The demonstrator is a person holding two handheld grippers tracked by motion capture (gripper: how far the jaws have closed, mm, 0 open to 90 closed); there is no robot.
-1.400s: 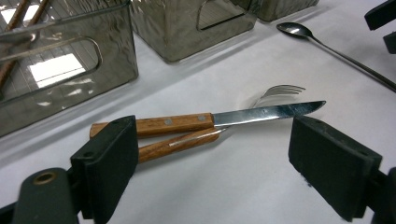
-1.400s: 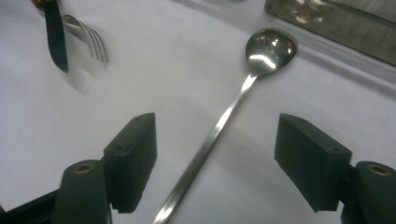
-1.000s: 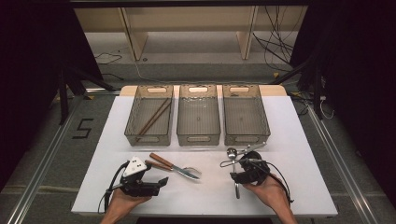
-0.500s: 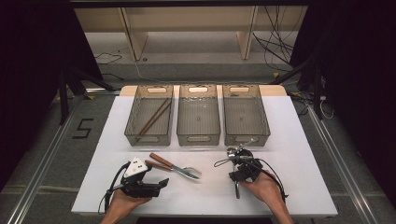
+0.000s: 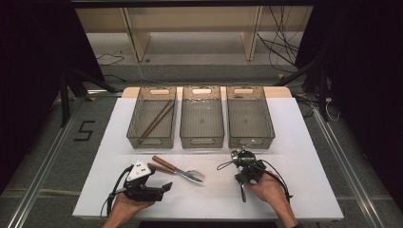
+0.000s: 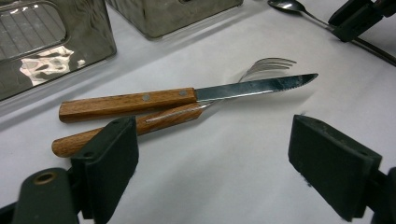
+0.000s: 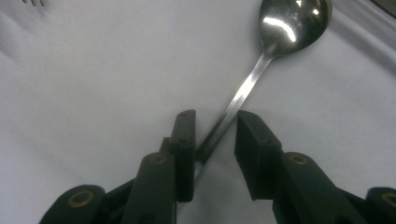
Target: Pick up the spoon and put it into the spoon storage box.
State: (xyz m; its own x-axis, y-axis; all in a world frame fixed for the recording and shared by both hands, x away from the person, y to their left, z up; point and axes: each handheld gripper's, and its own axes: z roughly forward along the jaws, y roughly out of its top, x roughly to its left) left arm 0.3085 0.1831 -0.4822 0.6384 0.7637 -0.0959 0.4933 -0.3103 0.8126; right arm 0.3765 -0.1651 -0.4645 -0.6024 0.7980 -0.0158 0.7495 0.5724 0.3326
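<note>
Right gripper (image 7: 212, 135): jaws have just been closing and now stand narrow astride the spoon (image 7: 261, 60) handle, one pad touching, no firm pinch yet. Spoon lies flat on the table (image 5: 304, 142), near the right bin (image 5: 249, 118) (pickup imminent, I judge). Left gripper (image 6: 212, 154) wide, empty.

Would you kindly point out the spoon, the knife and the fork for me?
spoon (image 7: 293, 21): right gripper view, on the bowl.
knife (image 6: 126, 103): left gripper view, on the wooden handle.
fork (image 6: 267, 65): left gripper view, on the tines.
</note>
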